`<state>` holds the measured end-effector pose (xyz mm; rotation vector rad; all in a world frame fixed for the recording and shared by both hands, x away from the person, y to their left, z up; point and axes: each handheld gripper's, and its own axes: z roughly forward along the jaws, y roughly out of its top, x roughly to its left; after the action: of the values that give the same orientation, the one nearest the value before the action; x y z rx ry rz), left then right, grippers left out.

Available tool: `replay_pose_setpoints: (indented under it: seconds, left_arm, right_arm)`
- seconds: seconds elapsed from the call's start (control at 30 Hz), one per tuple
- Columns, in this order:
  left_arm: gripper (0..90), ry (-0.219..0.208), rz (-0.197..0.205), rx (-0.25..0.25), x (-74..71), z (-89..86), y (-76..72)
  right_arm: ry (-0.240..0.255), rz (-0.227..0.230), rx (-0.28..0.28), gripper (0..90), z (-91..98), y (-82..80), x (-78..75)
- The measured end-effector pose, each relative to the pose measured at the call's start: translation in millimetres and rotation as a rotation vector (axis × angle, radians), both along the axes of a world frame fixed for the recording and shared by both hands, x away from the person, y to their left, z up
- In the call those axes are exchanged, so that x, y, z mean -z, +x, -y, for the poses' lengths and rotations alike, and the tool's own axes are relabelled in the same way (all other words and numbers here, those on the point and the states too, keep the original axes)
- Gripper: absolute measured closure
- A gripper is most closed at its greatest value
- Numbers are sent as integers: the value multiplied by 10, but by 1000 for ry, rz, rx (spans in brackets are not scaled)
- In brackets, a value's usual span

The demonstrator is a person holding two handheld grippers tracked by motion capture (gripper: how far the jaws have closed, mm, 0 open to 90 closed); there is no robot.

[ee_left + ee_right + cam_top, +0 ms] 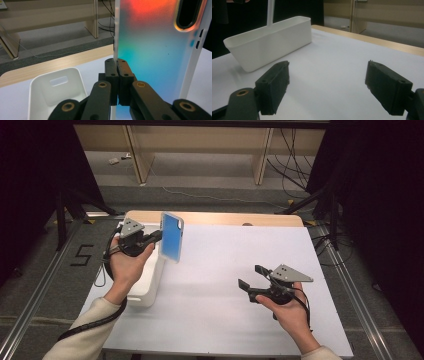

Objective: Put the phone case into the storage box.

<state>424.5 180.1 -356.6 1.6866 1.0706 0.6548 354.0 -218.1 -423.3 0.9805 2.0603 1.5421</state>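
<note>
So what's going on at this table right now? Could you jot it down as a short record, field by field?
Held item: blue phone case, upright, above the bin's far end
Left hand-held gripper: shut on the phone case's edge
Right hand-held gripper: open, nothing between its jaws, over bare table
Container: white bin at the table's left side; what it holds cannot be told
Surface: white table with a wooden far edge
Likely next move: the case may go into the bin

Phone case [172, 238]: thin, iridescent blue-to-orange back with white rim, oval camera cutout near 1 end. Held upright on edge, clamped at its side, up in the air above the white bin [150, 285] at the table's left edge.
</note>
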Motion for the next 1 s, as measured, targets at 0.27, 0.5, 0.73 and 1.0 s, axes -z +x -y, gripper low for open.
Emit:
replay_pose_setpoints:
  seconds: [0.27, 0.5, 0.73, 1.0]
  left_arm:
    - [883, 3, -1, -15, -1, -48, 15]
    - [883, 0, -3, -21, 5, -71, 29]
    - [882, -2, 1, -36, -5, -113, 38]
    - [883, 5, -1, -43, 11, -132, 56]
  right_arm:
    - [1, -6, 8, 197, 87, -28, 11]
    - [-13, -3, 26, 194, 138, -48, 22]
    - [-9, -4, 28, 193, 172, -64, 37]
    - [-41, -18, 29, 191, 210, -96, 25]
